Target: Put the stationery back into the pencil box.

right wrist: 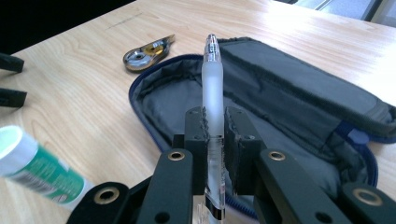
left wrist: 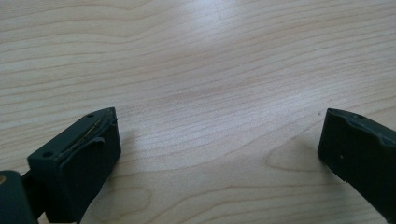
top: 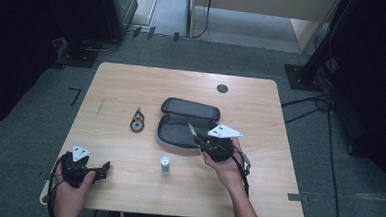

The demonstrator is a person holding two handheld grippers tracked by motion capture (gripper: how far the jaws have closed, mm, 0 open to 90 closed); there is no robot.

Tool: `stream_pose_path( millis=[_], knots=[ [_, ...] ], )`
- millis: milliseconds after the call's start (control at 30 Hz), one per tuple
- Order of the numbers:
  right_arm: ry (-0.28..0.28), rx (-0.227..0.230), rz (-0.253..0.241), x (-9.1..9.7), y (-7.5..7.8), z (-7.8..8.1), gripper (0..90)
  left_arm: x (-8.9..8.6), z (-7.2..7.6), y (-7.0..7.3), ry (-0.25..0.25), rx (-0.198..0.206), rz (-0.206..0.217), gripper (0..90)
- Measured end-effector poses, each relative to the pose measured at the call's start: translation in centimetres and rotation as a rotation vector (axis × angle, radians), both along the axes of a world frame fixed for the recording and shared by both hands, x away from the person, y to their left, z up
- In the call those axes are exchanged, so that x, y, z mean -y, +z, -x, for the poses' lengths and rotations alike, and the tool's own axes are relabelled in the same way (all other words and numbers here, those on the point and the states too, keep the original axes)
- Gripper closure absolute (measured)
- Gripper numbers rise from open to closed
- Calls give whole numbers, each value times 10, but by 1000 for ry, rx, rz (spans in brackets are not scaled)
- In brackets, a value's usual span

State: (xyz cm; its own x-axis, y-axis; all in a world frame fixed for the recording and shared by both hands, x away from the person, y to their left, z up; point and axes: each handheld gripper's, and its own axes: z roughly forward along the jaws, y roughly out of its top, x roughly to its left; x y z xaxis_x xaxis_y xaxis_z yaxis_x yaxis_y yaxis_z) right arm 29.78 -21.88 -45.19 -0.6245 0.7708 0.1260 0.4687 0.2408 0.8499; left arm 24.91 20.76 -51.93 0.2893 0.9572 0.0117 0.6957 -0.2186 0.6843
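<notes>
— While the right hand-held gripper (right wrist: 215,128) is clenched on the pen (right wrist: 213,88), which step is this?
— Packing, I'd judge: pen above the open pencil case (top: 179,133) mid-worktop (top: 132,80). Next, lower and release inside.
— And the left hand-held gripper (top: 95,171)?
— Released, empty, at the near-left corner.

Frosted plastic pen (right wrist: 213,88); matt cloth case (right wrist: 299,98) (wood-grain table (top: 132,85))

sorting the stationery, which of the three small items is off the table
The frosted pen, clamped upright between the right gripper's fingers over the open pencil case. The correction tape and glue stick rest on the table.
</notes>
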Motion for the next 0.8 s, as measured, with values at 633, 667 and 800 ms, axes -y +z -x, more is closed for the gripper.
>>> stream_pose_path(
  millis=[633, 667, 800],
  knots=[
    [-13, -2, 13, -4, 10, -37, 805, 0, 0, 0, 0, -1, 0, 0],
    [-16, 0, 11, -5, 11, -40, 806, 0, 0, 0, -1, 0, 0, 0],
    [-14, 4, 24, -7, 12, -44, 805, 0, 0, 0, -1, -1, -1, 0]
  ],
)
